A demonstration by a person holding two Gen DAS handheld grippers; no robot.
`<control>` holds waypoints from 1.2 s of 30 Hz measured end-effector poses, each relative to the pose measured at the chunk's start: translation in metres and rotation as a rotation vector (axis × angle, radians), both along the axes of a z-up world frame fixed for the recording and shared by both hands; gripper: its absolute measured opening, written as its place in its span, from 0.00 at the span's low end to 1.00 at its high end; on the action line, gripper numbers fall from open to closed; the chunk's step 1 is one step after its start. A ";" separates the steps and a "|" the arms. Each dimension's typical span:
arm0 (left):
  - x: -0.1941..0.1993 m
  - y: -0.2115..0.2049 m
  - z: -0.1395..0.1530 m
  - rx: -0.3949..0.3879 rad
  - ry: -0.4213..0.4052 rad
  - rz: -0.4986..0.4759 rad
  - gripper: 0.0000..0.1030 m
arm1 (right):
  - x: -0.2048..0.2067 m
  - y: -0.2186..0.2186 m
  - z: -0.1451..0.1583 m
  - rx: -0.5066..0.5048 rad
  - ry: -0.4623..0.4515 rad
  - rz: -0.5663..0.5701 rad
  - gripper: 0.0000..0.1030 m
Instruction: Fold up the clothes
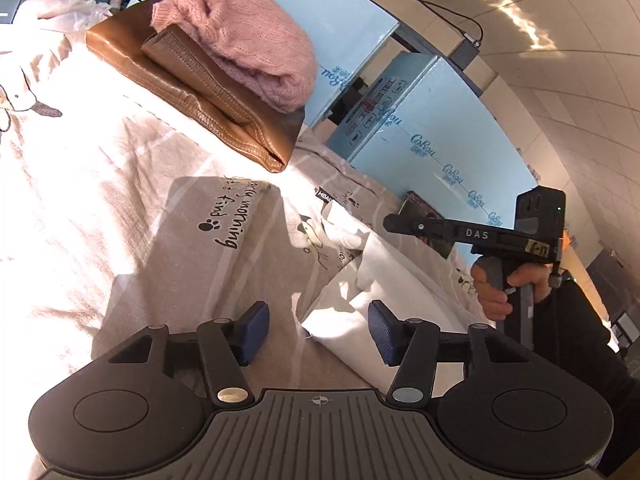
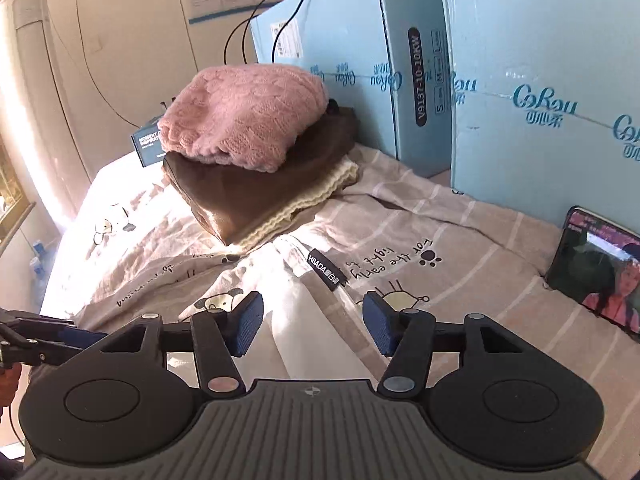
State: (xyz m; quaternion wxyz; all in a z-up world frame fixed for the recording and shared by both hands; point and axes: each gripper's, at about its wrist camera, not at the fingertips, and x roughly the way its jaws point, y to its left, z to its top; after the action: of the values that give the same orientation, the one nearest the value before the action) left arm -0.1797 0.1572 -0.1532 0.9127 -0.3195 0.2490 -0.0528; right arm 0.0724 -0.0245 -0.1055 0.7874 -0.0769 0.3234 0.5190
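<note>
Both tools, left tool [image 1: 318,330] and right tool [image 2: 313,322], hover agape over a white garment [image 1: 384,280]; closed blue boxes [image 2: 540,92] flank the bed [image 2: 460,240].

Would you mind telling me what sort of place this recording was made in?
Probably a bedroom or home room used for storage: a printed bedsheet covers the surface, folded clothes are stacked on it, and blue cartons stand against the wall.

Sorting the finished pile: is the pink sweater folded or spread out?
Folded. The pink sweater sits as a compact bundle atop the brown garment, edges tucked under.
</note>
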 end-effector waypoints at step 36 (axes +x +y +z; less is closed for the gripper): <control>-0.004 -0.315 0.072 0.439 -0.597 -0.829 0.04 | -0.079 -0.312 0.071 0.539 -0.249 -0.461 0.05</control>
State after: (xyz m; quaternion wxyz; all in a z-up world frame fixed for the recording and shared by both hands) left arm -0.1836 -0.1582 -0.0816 0.8916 0.0315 0.0897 -0.4427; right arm -0.0065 -0.3363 -0.0350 0.9089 0.1452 0.0859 0.3814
